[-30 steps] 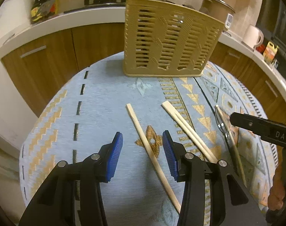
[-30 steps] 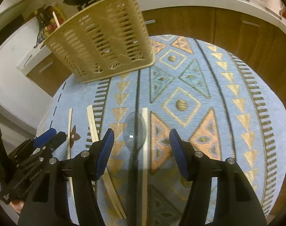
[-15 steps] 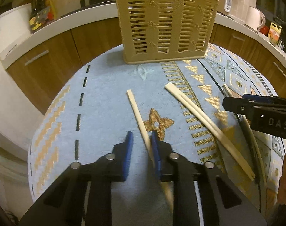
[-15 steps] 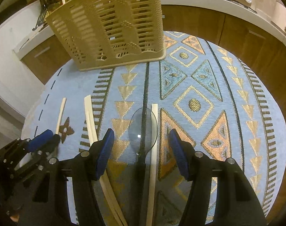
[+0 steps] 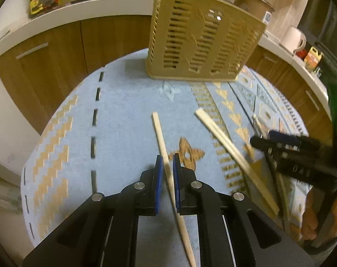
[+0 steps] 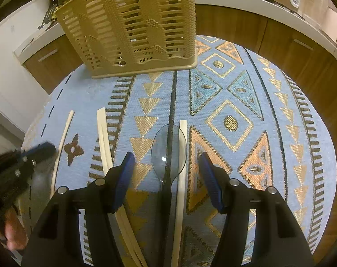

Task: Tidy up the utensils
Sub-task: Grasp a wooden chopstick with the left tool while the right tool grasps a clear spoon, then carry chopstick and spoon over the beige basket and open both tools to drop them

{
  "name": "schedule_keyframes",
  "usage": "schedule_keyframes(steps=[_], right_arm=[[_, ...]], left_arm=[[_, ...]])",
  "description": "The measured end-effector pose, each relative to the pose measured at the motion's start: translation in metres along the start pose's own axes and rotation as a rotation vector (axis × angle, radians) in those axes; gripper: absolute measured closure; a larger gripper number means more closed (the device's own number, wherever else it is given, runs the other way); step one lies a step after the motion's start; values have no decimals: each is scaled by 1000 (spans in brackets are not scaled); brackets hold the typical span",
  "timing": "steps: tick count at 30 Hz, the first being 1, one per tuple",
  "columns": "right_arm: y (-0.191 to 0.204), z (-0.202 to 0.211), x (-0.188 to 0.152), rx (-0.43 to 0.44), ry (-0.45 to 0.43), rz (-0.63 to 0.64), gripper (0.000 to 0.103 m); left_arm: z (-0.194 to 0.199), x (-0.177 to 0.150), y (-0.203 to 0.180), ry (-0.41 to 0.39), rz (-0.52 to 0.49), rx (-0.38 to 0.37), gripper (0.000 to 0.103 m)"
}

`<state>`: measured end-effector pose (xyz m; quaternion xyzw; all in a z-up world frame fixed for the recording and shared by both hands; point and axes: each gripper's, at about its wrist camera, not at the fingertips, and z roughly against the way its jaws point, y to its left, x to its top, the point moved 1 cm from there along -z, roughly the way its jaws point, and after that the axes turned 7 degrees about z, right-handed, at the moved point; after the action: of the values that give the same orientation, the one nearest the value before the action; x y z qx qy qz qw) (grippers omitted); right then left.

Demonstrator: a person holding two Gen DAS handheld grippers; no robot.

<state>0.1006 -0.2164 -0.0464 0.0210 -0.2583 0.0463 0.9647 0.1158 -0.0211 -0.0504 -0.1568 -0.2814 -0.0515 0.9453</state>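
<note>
Gripping: my left gripper [image 5: 167,166] is closing its blue pads on a pale wooden chopstick [image 5: 163,143] lying on the blue patterned tablecloth [image 5: 124,120].
Right-wrist view only: a shiny metal spoon [image 6: 168,149] and a second chopstick [image 6: 181,166] touching it.
Right gripper [image 6: 166,166]: my jaws stand apart, straddling both, touching neither.
Beige slatted plastic utensil basket [image 6: 135,26]: upright at the table's far side.

Warm, dim indoor light tints both fisheye views yellowish. Edges bend strongly and darken into black corners. The left wrist view is motion-blurred, smearing the basket [image 5: 204,42]. A small glare spot sits on the spoon [image 6: 168,151].
</note>
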Motion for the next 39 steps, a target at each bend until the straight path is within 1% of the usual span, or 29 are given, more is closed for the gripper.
schedule_keyframes(steps=[2,4,10,13,17,22,24,25,26,27,29,31,34,35,37,39], right_arm=[[0,0,1,-1,5,2,46],[0,-1,2,-2,11,6,46],[3,-2,3,-20,27,34,46],[4,-3,4,-26,36,43,46],[6,-5,6,-37,45,52,46],[12,-8,8,-63,54,68,46],[14,-9,9,-81,51,72,52],[15,-9,9,-91,49,75,61],[16,-9,10,-86,44,77,70],[16,-9,10,-88,42,79,73],[14,-8,10,-79,37,71,74],[11,-5,8,-55,14,59,74],[0,6,5,-20,-39,46,74],[-2,10,5,-7,-54,43,74],[-8,20,5,23,-96,40,74],[-10,30,4,34,-131,41,74]], left_arm=[[-1,9,0,8,0,-16,95],[-5,18,2,21,3,-15,95],[-26,39,6,97,4,-7,95],[-35,43,6,124,-1,23,95],[-38,46,0,132,-26,48,94],[-42,45,-14,141,-81,90,85],[-45,45,-20,142,-102,109,85],[-47,44,-23,137,-114,126,88],[-46,44,-24,131,-125,141,95],[-47,42,-26,124,-140,160,97],[-48,41,-29,112,-146,166,98],[-48,40,-31,99,-140,161,99],[-42,36,-26,78,-99,76,99],[-39,35,-25,59,-89,48,99],[-29,31,-28,4,-99,13,99],[-20,28,-31,-31,-102,-15,99]])
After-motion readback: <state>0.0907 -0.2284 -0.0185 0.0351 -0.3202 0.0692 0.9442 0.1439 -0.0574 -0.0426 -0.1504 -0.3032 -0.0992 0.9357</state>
